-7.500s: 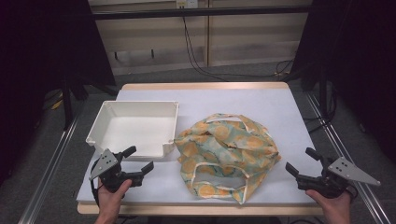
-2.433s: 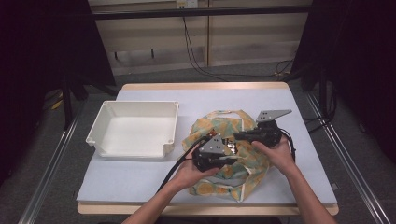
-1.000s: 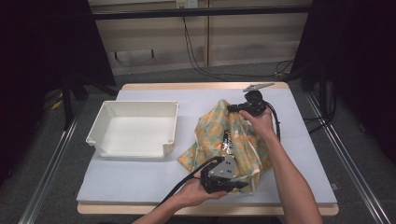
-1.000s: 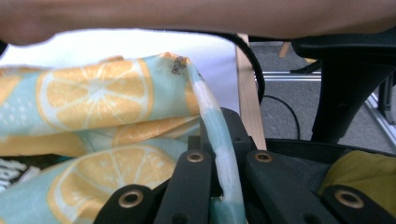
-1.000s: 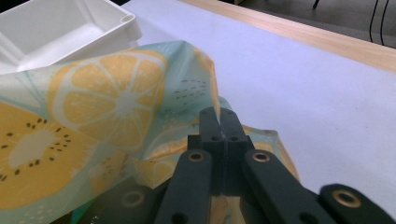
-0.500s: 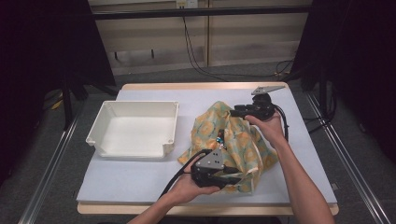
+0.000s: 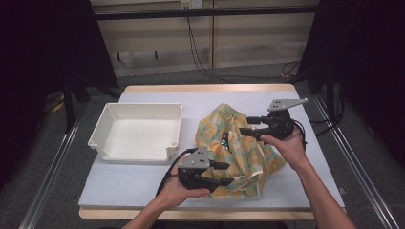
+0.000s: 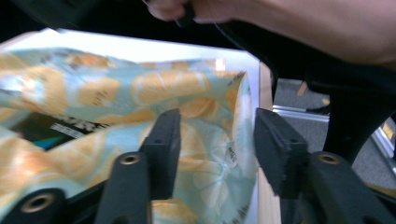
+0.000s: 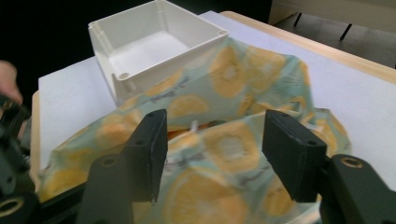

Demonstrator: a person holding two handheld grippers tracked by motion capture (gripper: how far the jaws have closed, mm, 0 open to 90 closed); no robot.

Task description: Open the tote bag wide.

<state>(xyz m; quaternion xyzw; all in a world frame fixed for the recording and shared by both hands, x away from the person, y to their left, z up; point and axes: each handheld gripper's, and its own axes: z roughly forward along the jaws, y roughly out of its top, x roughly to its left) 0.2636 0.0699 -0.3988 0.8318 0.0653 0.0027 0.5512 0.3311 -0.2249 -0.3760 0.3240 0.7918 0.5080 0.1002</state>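
Letting go of the bag (image 7: 239, 152), mouth now spread (items dimly visible inside); left gripper (image 7: 224, 174) and right gripper (image 7: 246, 125) just opening, nothing pinched. Emptying into the bin (image 7: 138, 136) likely left, nothing inside yet.

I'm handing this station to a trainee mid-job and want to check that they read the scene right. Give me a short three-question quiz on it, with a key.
1. True or false: the white tray holds items.
2. Which is right? A: both grippers grip the fruit-print bag. B: both grippers have their fingers apart, clamping nothing. C: one gripper rests in the tray.
3. On which side of the bag, in the high view, does the tray stand?

Key
1. False: its floor is bare.
2. B: the left gripper at the bag's near edge and the right gripper over its far side have just been opening, with cloth beyond the fingers, not pinched.
3. The left, close beside it.
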